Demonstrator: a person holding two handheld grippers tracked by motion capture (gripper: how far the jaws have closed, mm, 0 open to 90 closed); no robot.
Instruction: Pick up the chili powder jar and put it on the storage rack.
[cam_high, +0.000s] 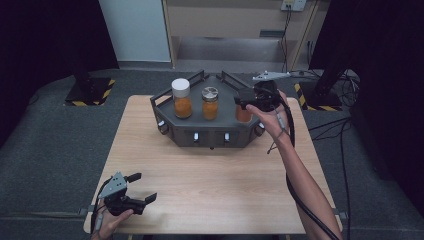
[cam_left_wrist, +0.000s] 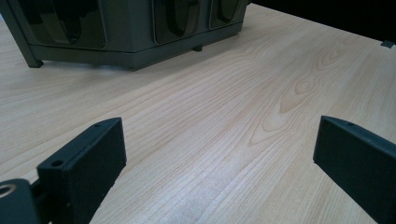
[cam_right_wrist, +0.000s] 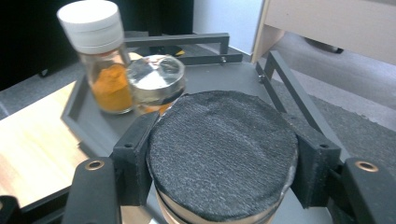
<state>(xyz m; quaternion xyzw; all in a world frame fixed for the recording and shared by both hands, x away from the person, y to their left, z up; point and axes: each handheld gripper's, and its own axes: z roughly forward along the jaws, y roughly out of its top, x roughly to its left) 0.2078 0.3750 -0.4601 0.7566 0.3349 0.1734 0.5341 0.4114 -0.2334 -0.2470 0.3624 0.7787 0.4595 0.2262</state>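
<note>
While the right claw pinches the dark-lidded glass jar of orange powder at the right end of the dark grey rack, the left claw rests spread wide over the pale wooden bench — no jar shows any words.

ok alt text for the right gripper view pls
The right tool is clamped on the dark textured lid of a jar, both black jaws pressing its sides, above a dark grey tray. Behind stand a white-capped jar of orange powder and a metal-lidded jar.
</note>
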